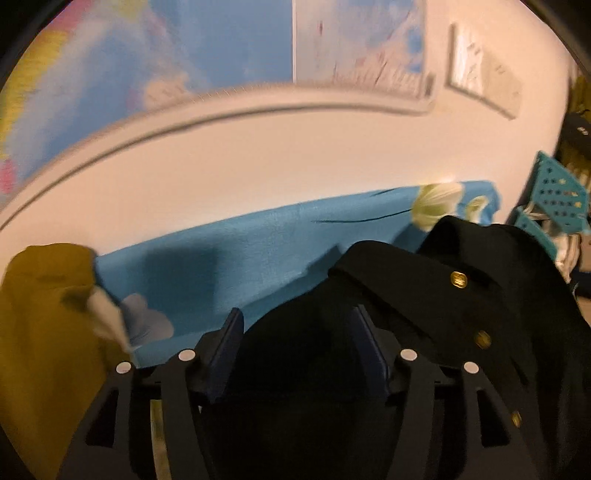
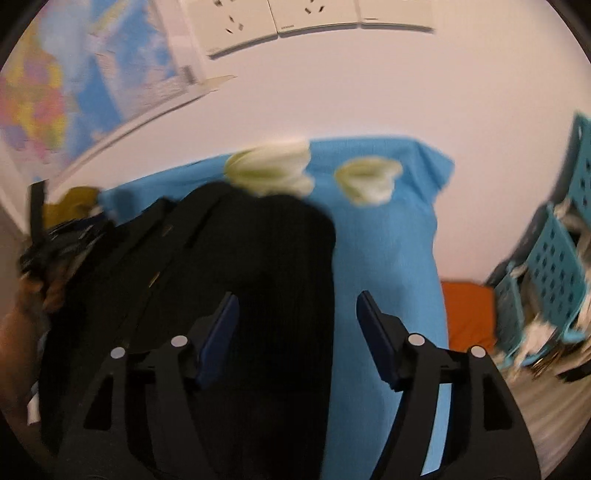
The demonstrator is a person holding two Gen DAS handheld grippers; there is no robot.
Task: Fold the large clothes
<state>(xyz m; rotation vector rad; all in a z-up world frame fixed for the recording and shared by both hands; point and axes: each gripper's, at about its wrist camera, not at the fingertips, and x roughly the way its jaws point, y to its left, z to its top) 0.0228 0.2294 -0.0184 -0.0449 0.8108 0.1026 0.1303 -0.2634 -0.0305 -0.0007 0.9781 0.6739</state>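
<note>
- The black jacket (image 1: 461,295) lies in a heap on the blue cloth (image 1: 229,266), its gold buttons (image 1: 459,279) running down the front in the left wrist view.
- The left gripper (image 1: 295,350) hangs over the jacket with its jaws apart; dark fabric sits between the blue pads (image 1: 227,354), but they are not pressing on it.
- Over on the right wrist view, the right gripper (image 2: 295,332) is spread wide too, black jacket (image 2: 258,258) under its left finger and bare blue cloth (image 2: 388,258) under the right one. Nothing pinched.
- Both views are blurred.
- A mustard-yellow garment (image 1: 40,314) sits bunched at the left end of the cloth.
- Pale flower prints (image 2: 269,171) mark the cloth's far edge, one touching the jacket's top.
- Turquoise baskets (image 2: 554,266) with punched holes stand off to the right, something orange (image 2: 467,314) beside them.
- A map (image 1: 110,55) hangs on the white wall; wall sockets (image 2: 277,18) show above.
</note>
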